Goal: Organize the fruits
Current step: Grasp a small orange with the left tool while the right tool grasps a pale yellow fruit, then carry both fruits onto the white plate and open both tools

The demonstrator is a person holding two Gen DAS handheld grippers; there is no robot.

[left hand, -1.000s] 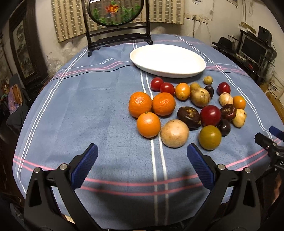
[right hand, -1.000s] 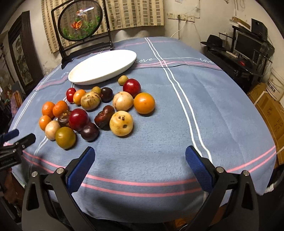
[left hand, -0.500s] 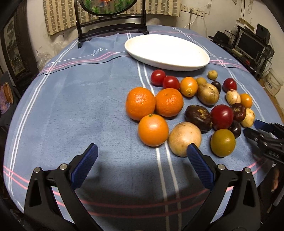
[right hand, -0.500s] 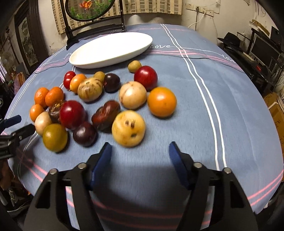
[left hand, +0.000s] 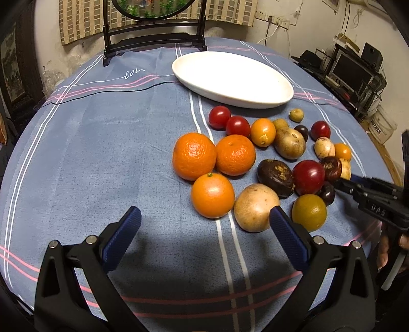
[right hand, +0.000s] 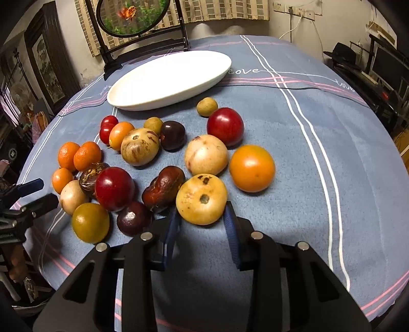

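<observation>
Several fruits lie in a cluster on the blue tablecloth in front of a white oval plate (left hand: pixel 232 76), which also shows in the right wrist view (right hand: pixel 171 76). My left gripper (left hand: pixel 204 224) is open, just short of an orange (left hand: pixel 212 195) and a tan round fruit (left hand: pixel 255 206). My right gripper (right hand: pixel 202 219) has narrowed; its fingertips flank the near side of a yellow spotted fruit (right hand: pixel 202 199) without clearly clamping it. Beside that fruit are a wrinkled brown fruit (right hand: pixel 163 187) and an orange tomato (right hand: pixel 251 167). The plate holds nothing.
A dark stand with a round painted panel (right hand: pixel 133 15) stands behind the plate. The table's edge curves close on both sides. My right gripper shows at the right of the left wrist view (left hand: pixel 370 196). A desk with monitors (left hand: pixel 352 74) is off to the right.
Both grippers have moved forward toward the fruit. My right gripper's jaws have narrowed from wide open to either side of the yellow spotted fruit. The left stayed open.
</observation>
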